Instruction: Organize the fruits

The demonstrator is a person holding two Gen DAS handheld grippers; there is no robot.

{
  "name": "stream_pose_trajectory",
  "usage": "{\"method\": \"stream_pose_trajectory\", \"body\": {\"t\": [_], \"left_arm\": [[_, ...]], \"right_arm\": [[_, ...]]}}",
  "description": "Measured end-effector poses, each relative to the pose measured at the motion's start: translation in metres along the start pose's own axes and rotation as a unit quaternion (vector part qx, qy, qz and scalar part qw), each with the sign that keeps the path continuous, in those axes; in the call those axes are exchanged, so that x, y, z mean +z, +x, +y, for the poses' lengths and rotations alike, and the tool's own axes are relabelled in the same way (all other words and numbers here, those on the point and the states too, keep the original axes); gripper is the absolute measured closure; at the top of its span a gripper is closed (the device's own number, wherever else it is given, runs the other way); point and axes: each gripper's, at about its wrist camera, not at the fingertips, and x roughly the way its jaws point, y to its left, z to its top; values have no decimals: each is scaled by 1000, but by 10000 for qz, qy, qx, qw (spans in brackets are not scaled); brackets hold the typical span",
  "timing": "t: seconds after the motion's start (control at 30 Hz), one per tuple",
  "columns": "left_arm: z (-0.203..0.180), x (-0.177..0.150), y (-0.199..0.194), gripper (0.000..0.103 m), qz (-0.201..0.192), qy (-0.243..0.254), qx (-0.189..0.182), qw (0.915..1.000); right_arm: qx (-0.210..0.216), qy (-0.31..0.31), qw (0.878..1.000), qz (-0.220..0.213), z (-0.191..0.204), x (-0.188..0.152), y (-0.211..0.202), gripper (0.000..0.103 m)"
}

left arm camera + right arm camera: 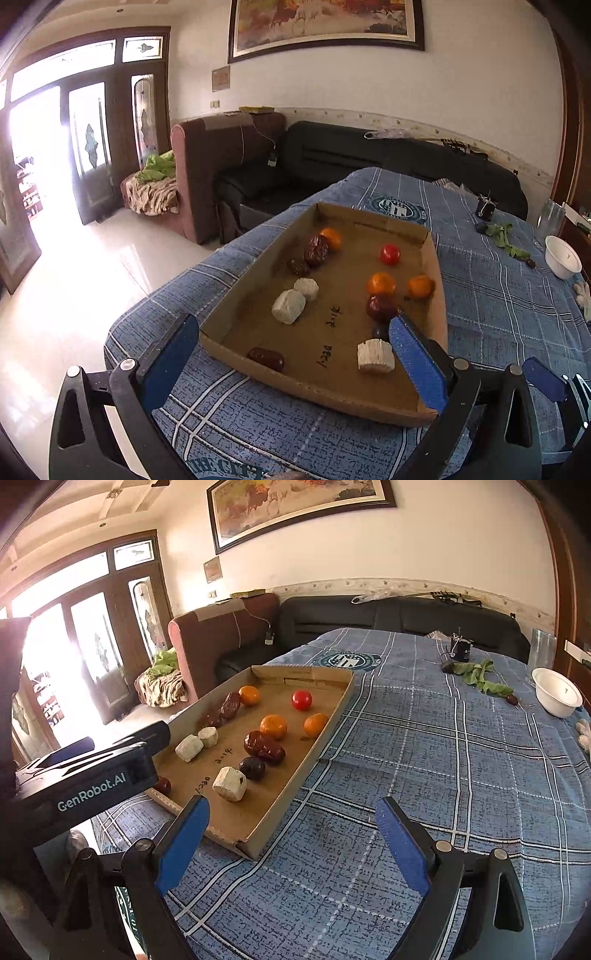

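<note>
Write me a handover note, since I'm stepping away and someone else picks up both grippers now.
Left gripper: open, empty, over the near edge of the cardboard tray.
Right gripper: open, empty, over bare tablecloth beside the tray.
All fruit lies mixed in the tray: three oranges, one tomato, dark red dates, three white chunks.
White bowl sits far right.
Done: nothing visibly sorted. Left: group every fruit.

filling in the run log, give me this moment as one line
phase: start | left gripper: open, over cardboard tray | right gripper: open, over blue cloth | fruit: all loose in tray
</note>
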Motion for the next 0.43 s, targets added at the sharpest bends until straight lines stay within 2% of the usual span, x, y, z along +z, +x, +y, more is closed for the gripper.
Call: {"method": "stream_pose_trajectory", "body": {"t": [0.23, 0.37, 0.43], "left_arm": [[2, -3, 10, 0, 183, 38, 10, 9998], [4, -3, 15, 0, 482, -42, -354, 9982], [4, -3, 16, 0, 565, -56, -413, 9975]], "right_arm": [[-15, -154, 9999, 57, 9, 3, 5, 8], [21, -204, 9998, 60, 12, 5, 6, 7], [49, -192, 9998, 77, 12, 5, 7, 7]]}}
